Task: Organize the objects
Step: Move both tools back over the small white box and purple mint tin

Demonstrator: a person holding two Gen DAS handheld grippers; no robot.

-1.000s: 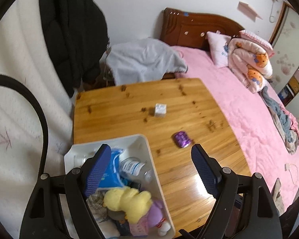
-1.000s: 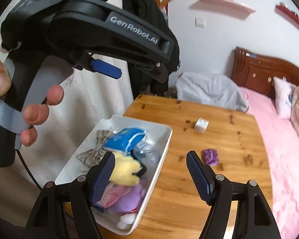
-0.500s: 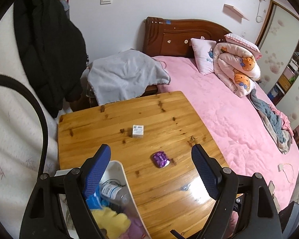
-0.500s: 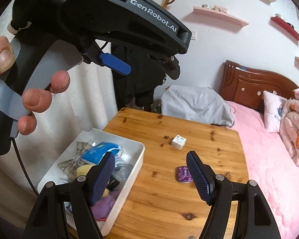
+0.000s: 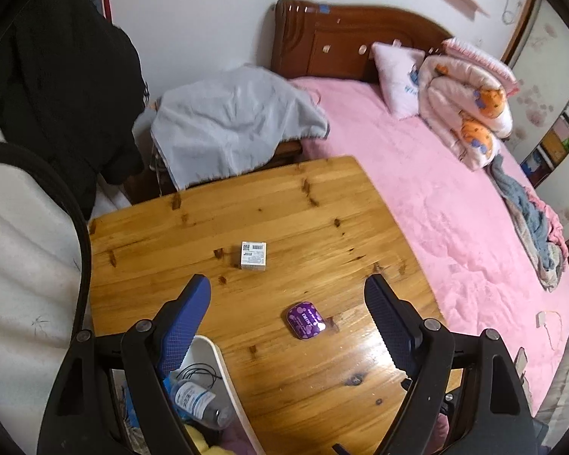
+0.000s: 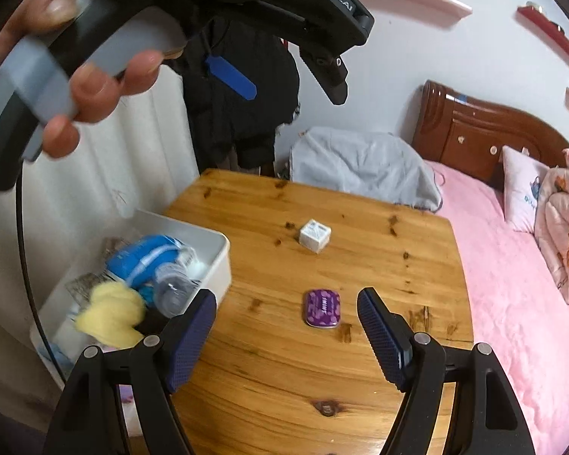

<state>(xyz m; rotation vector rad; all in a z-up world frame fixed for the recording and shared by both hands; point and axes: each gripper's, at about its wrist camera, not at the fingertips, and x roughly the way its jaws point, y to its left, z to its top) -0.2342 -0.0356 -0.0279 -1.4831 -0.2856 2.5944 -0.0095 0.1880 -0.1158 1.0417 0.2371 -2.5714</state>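
Jaws wide, empty, on both grippers; purple tin [image 6: 322, 308] and white box [image 6: 314, 235] loose on surface [image 6: 360, 371], awaiting white bin [image 6: 223, 261].

Both tongs have swung away from the white bin toward the open desk.

A second ago the left tongs [image 5: 287, 313] hung over the white bin [image 5: 223, 364]; now the bin sits at the lower left edge and the purple tin [image 5: 304, 320] lies between the fingers. The right tongs [image 6: 286, 316] now frame the purple tin [image 6: 321, 308], and the white box [image 6: 315, 235] appears nearer.
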